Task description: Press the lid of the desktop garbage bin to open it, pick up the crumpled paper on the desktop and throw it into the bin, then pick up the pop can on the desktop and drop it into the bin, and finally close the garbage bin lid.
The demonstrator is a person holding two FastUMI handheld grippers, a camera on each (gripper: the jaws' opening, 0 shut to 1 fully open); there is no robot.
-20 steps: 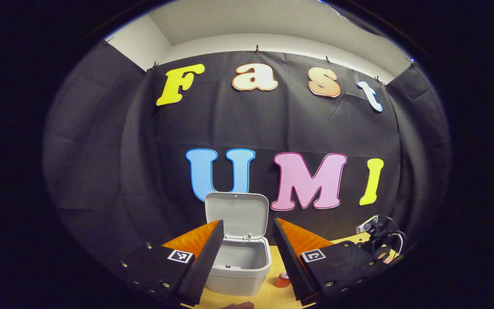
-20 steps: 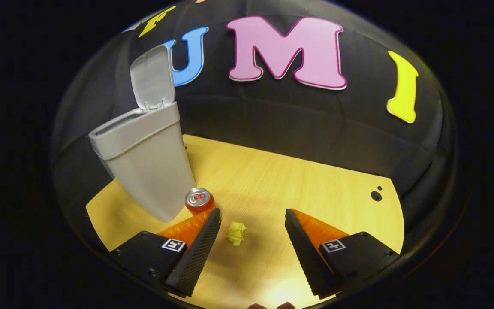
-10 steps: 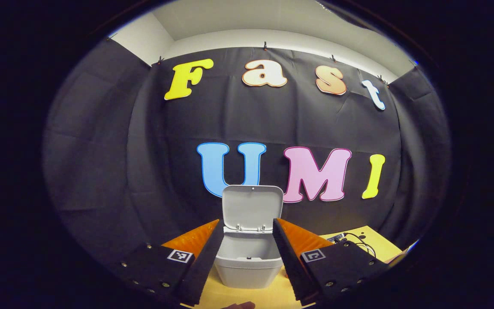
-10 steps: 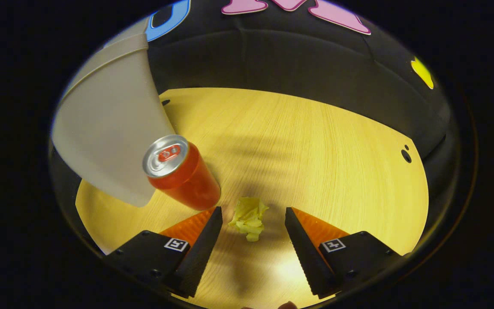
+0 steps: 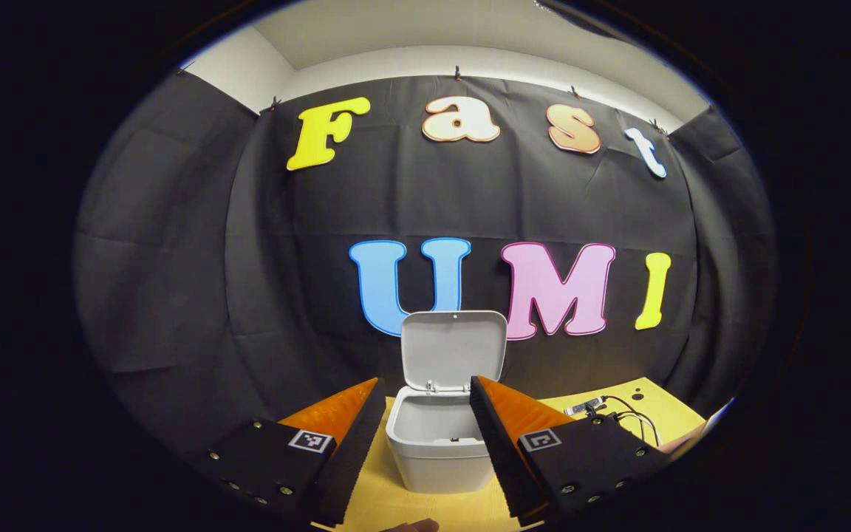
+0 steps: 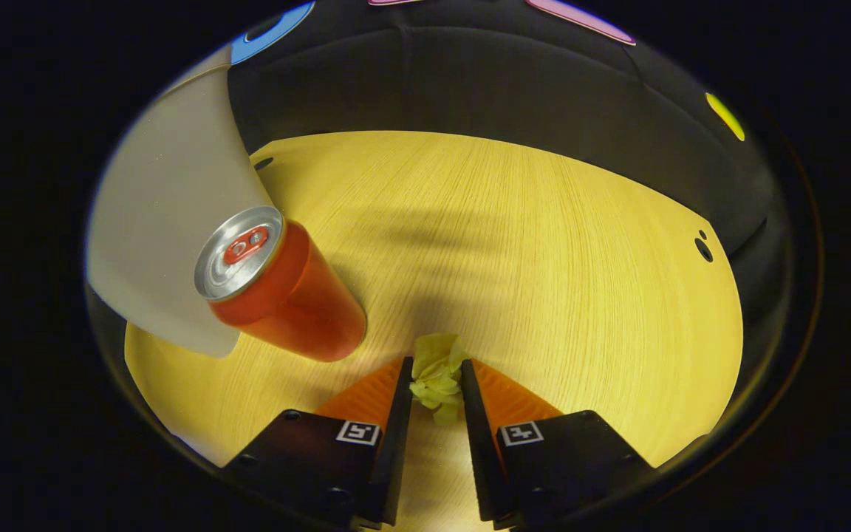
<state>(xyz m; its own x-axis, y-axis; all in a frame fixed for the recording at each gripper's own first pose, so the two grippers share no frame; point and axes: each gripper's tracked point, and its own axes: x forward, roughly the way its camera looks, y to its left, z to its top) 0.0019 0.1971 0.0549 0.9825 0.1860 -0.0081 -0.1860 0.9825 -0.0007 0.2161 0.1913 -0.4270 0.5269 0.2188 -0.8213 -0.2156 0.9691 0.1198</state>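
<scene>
The bench is a light wood-grain surface occupying the centre of the right gripper view. The garbage bin is a pale grey tapered container standing low at centre in the left gripper view, with its lid swung up and upright behind the mouth; the part of the interior that is visible holds nothing. In the right gripper view the bin wall fills the upper left of the frame. The pop can is red with a silver top and stands upright, just beside the bin, at left of centre. The crumpled paper is a small pale yellow wad on the bench at lower centre. The right gripper has its jaws clamped on the paper from both sides. The left gripper has its jaws apart, framing the bin, gripping nothing.
</scene>
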